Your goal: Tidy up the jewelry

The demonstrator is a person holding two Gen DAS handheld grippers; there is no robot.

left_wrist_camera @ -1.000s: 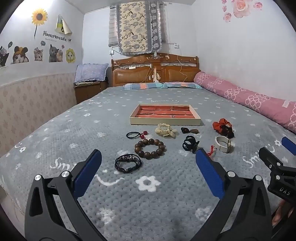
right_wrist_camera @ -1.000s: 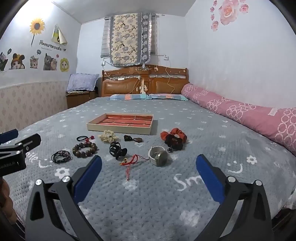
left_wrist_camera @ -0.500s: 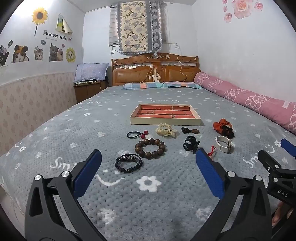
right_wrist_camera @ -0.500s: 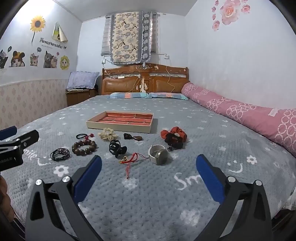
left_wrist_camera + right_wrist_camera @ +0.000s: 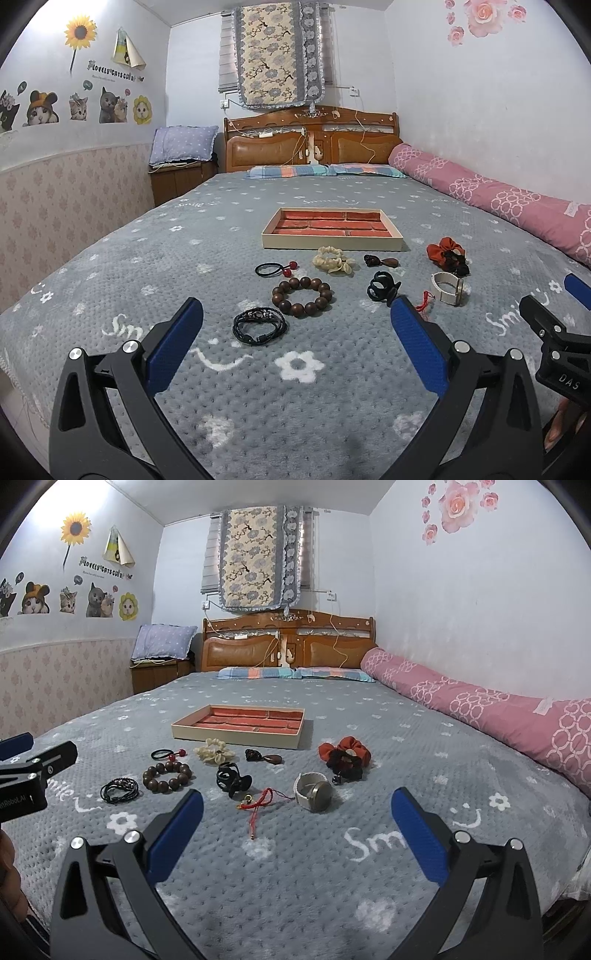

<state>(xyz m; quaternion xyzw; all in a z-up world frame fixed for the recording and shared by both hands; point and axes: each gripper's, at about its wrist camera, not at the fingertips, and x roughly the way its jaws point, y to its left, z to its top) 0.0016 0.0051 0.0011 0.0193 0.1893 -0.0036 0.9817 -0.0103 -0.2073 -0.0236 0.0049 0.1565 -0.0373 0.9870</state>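
A beige tray with red compartments (image 5: 331,242) (image 5: 236,736) lies on the grey bedspread. In front of it are a black braided bracelet (image 5: 259,326) (image 5: 120,790), a brown bead bracelet (image 5: 302,297) (image 5: 167,776), a black hair tie with red beads (image 5: 274,268), a shell bracelet (image 5: 332,260), a black claw clip (image 5: 382,288) (image 5: 232,778), a red cord (image 5: 258,805), a watch (image 5: 447,288) (image 5: 314,792) and a red-and-black scrunchie (image 5: 447,254) (image 5: 345,757). My left gripper (image 5: 295,338) and right gripper (image 5: 297,818) hover open and empty short of the jewelry.
A dark pendant (image 5: 264,757) lies near the tray. A rolled pink quilt (image 5: 480,709) runs along the right wall. Pillows (image 5: 325,170) and a wooden headboard (image 5: 314,142) stand at the far end. A nightstand (image 5: 181,179) is at the left.
Both grippers have shifted only slightly; the views rose a little. Nothing on the bed has moved, and both grippers stay open.
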